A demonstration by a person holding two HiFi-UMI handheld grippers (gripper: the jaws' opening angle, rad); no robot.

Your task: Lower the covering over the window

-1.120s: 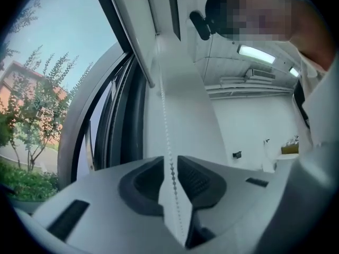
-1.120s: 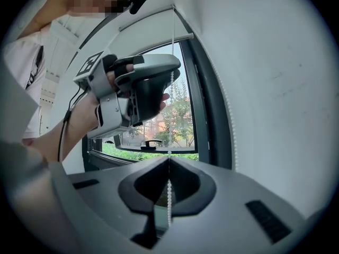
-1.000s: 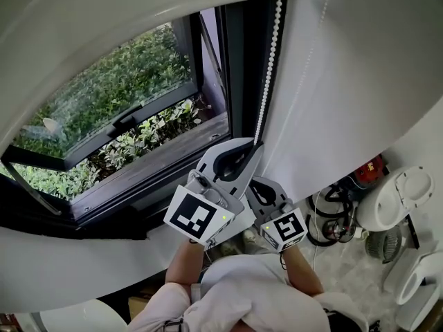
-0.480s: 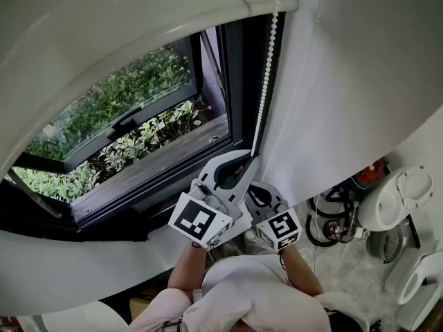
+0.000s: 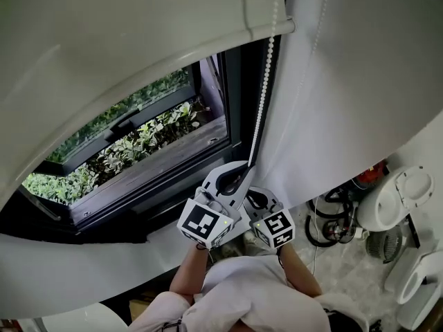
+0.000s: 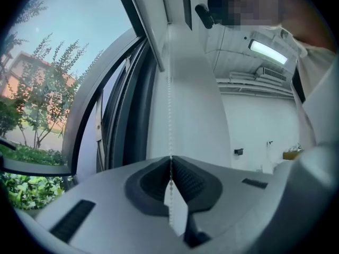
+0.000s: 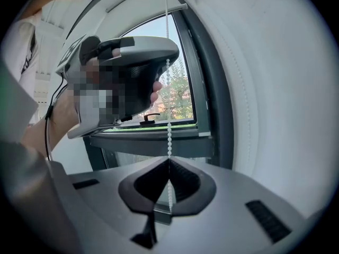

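Midway through pulling down the big white blind (image 5: 104, 54), by the look of it. Covers the top of the window (image 5: 138, 151) and leaves the lower glass and the green bushes (image 5: 131, 161) outside bare. Held low in front of the dark frame, 2 grippers, 1 above the other: left gripper (image 5: 243, 168) on top, right gripper (image 5: 252, 192) just under it. Pinching the thin bead chain (image 5: 264, 95) with both, fingers pressed tight together on it, no gap. Hangs straight down from the blind's end. Next, most likely: let go with 1, reach higher up the same strand, pinch and pull down. Best to keep off the 2nd strand (image 5: 315, 40) nearby. Nothing in the chain's way. Off to the right, a white curtain or wall (image 5: 346, 116), then small things on the floor (image 5: 387, 199), well apart.
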